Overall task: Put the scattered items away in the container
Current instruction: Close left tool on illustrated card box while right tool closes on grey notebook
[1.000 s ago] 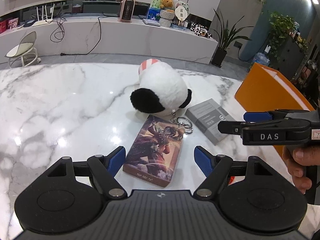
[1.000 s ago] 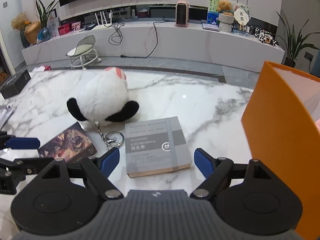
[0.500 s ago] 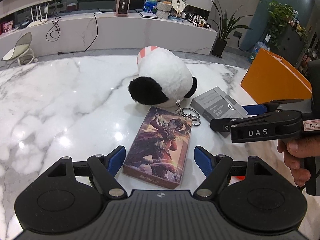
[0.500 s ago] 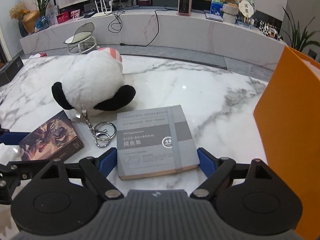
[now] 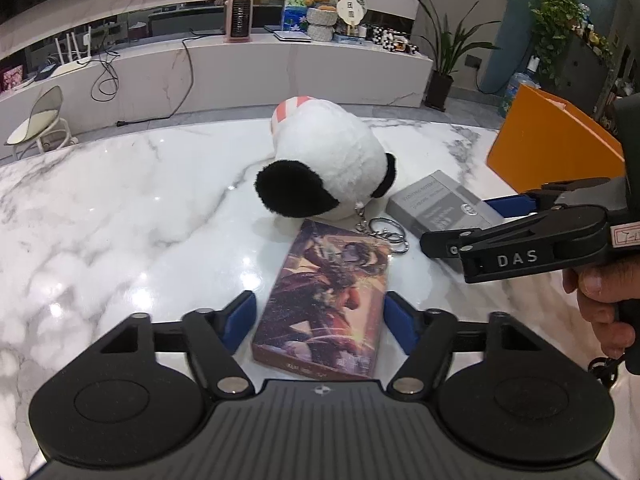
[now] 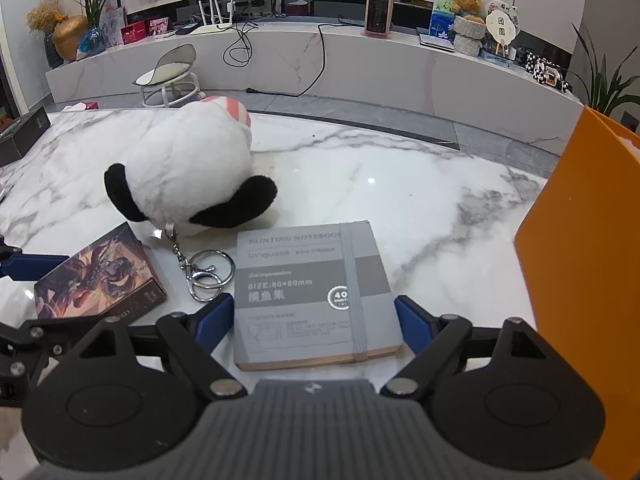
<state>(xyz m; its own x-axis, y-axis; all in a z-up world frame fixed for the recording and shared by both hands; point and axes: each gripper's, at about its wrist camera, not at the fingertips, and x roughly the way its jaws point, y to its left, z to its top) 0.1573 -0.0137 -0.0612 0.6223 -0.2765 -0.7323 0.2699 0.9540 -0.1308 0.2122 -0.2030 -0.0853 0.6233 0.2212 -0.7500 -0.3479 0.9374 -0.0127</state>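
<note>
- Left wrist view: the left gripper (image 5: 318, 326) straddles the near end of the illustrated box (image 5: 324, 306), which lies flat on the tabletop (image 5: 120, 220). Its jaws have just been closing with the box between them. A sliver of tabletop shows at the left pad and the right pad sits just beside the box edge, so it reads as not yet clamped.
- The blue pads come in at the long sides, probably because the box is narrow enough there to pinch and lift without tipping.
- Right wrist view: the right gripper (image 6: 314, 320) is spread around the near end of the grey notebook (image 6: 310, 292), one pad on each side, just beside its edges. I cannot see the pads pressing, so I judge it released, poised for the same side pinch.
- A person's hand (image 5: 600, 300) holds the right gripper's handle at the right edge of the left view.
- Beyond both gripper tips, the panda plush (image 6: 188, 180) rests on the tabletop just behind the box and notebook. Its keyring (image 6: 208, 270) trails down into the gap between them, close enough that it could snag on a lift.
- The orange container (image 6: 584, 248) stands on the tabletop at the right, nearest the notebook; all three items are outside it.
</note>
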